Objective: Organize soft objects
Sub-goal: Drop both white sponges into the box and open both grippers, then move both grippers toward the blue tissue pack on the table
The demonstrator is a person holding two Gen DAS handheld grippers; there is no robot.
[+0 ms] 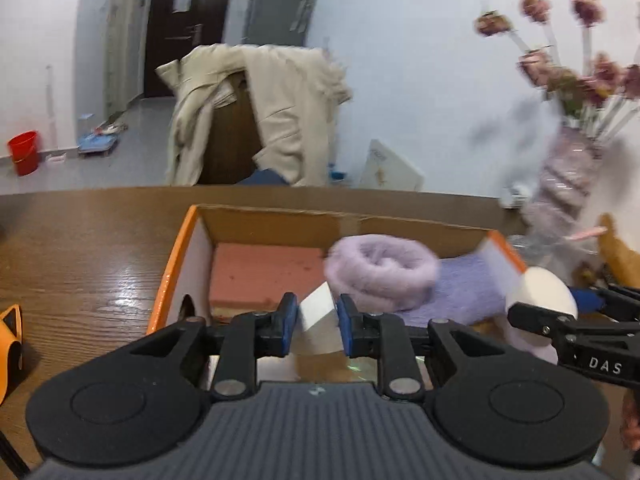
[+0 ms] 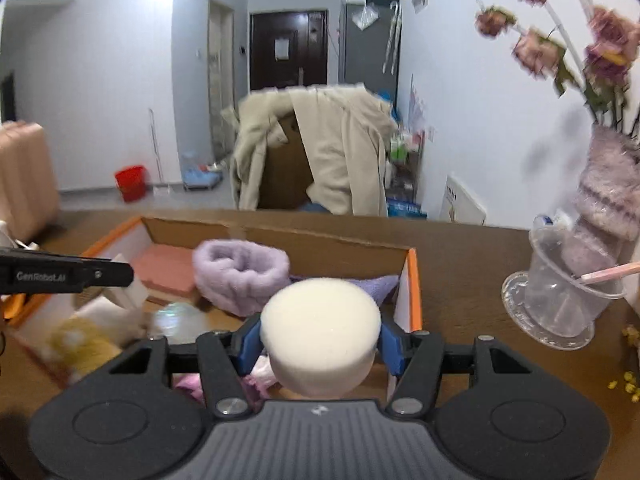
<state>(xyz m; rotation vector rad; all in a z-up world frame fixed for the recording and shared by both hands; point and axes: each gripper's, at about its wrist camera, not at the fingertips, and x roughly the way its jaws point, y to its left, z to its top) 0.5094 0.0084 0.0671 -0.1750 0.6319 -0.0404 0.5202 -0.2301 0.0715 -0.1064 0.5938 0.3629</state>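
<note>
A cardboard box with an orange rim (image 1: 176,264) (image 2: 416,280) lies on the wooden table. Inside are a rolled fluffy purple band (image 1: 380,272) (image 2: 240,276), a lilac cloth (image 1: 464,292) and a pink foam slab (image 1: 264,276) (image 2: 168,272). My left gripper (image 1: 317,322) hovers over the box's near edge, its blue pads shut on a small white foam block (image 1: 316,308). My right gripper (image 2: 320,346) is shut on a round cream sponge (image 2: 320,336) (image 1: 544,292), just above the box's right end. Small yellow and pink soft things lie blurred in the box's near part.
A vase of dried flowers in a fluffy wrap (image 1: 560,192) (image 2: 608,192) and a clear plastic cup (image 2: 560,300) stand to the right of the box. An orange object (image 1: 10,336) lies at the table's left edge. Beyond the table is a chair draped with a beige coat (image 1: 260,120).
</note>
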